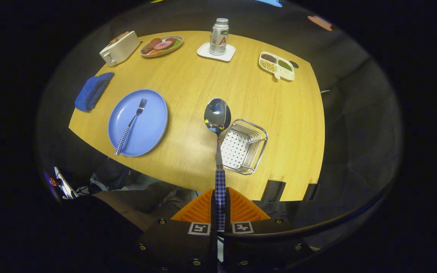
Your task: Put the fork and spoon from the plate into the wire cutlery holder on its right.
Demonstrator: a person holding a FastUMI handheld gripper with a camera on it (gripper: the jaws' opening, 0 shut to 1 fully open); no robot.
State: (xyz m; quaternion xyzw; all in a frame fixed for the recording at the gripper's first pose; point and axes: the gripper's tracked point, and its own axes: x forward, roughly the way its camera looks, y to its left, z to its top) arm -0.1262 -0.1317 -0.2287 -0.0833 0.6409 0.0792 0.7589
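Gripper (220,206) is clamped on the spoon (217,117) by its checked handle, bowl pointing away, held high over the table (203,87) so it clears the holder's rim. Wire holder (243,146) sits just right of the spoon bowl, right of the plate. Fork (131,125) lies on the blue plate (154,125), left, 1 item left to move.
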